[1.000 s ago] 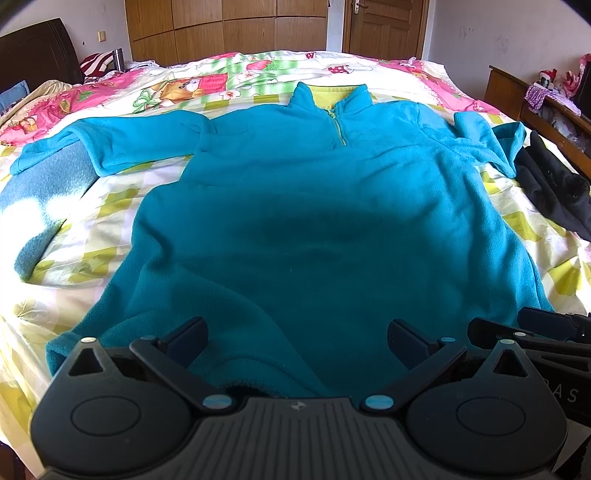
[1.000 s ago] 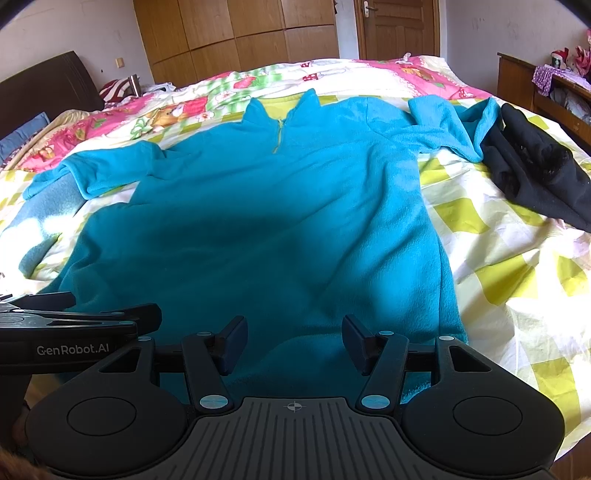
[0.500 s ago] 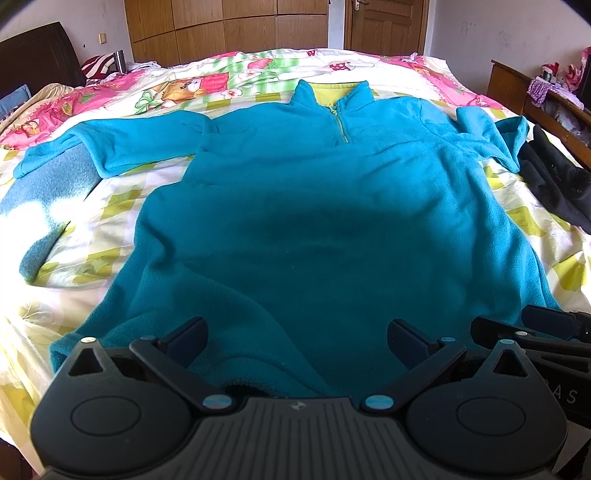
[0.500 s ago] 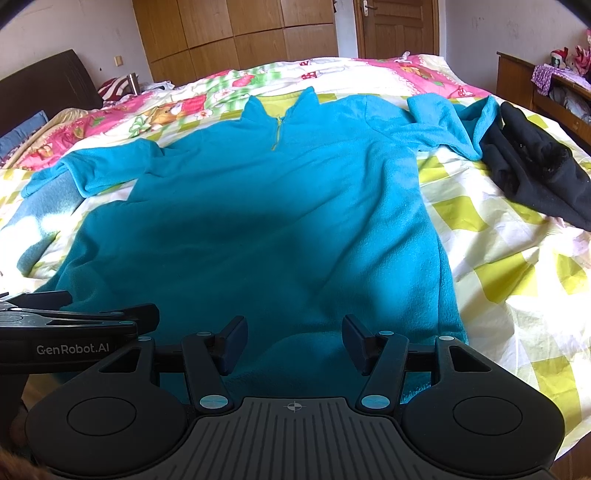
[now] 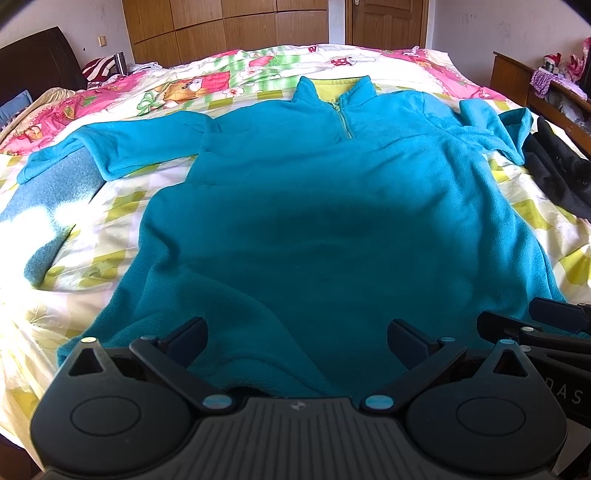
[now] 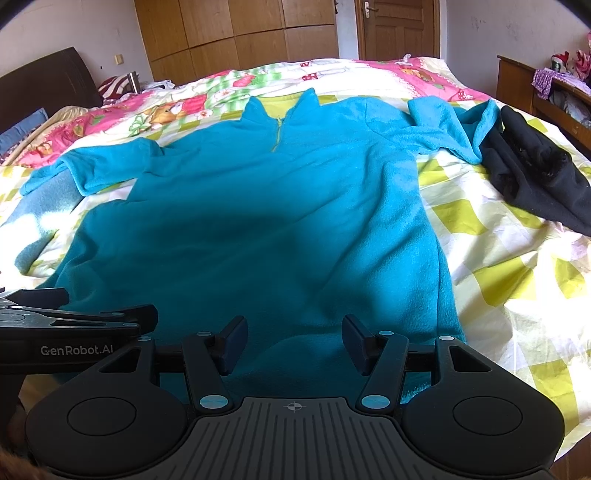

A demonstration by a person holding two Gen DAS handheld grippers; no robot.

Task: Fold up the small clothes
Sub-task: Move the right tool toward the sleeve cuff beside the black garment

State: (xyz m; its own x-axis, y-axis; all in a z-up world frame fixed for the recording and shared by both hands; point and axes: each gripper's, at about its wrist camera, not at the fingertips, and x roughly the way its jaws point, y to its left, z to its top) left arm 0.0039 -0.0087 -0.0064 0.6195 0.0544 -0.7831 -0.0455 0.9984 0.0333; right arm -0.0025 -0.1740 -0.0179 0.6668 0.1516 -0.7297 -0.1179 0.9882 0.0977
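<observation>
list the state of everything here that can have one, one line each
teal fleece pullover: spread flat on the bed, front up, not yet folded
collar zip: closed, collar standing open above it
its left sleeve: stretched out sideways
its right sleeve: bunched and folded over
black garment: crumpled in a heap
left hand-held gripper: open, holding nothing
right hand-held gripper: open, holding nothing
door: closed

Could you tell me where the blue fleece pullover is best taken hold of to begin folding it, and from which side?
Probably the bottom hem of the blue fleece pullover, approached from the near edge of the bed. It lies flat, front up, collar far away, and the hem is the free edge nearest both open tools, the left tool and the right tool. A low pinch at each hem corner looks easiest.
</observation>
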